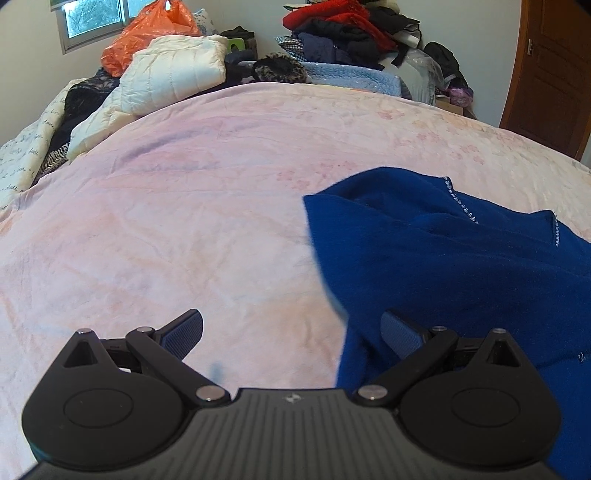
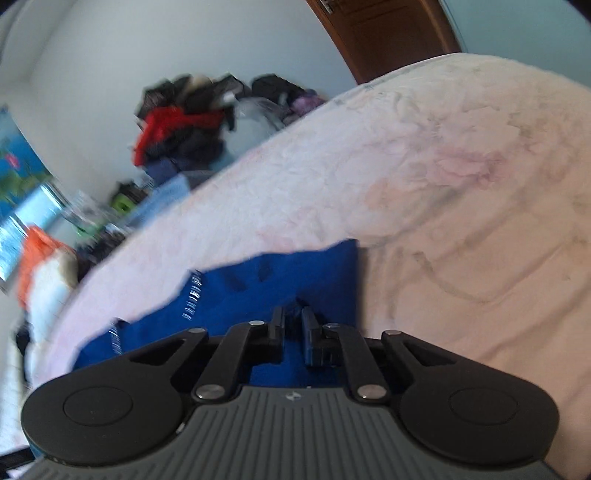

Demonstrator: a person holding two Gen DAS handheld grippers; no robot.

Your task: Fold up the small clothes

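Blue garment (image 1: 454, 266) lies on the pink bedspread (image 1: 207, 206), on the near right part of the bed, partly bunched, with a line of small sparkly beads (image 1: 463, 206) along one edge. Left tongs (image 1: 291, 332) hover over the bedspread with the jaws wide apart, nothing between them; the right-hand finger (image 1: 400, 336) sits right at the garment's near edge, contact unclear. Right tongs (image 2: 293, 325) are low over the garment (image 2: 258, 291), jaws nearly together with only a narrow gap; a small peak of blue cloth rises by the fingertips, but whether the pads pinch it can't be told, view is blurred. At the far end of the bed: white puffy jacket (image 1: 173, 77), orange plastic bag (image 1: 151, 35), pile of dark and red clothes (image 1: 351, 29). Brown wooden door (image 1: 550, 77) off to the right
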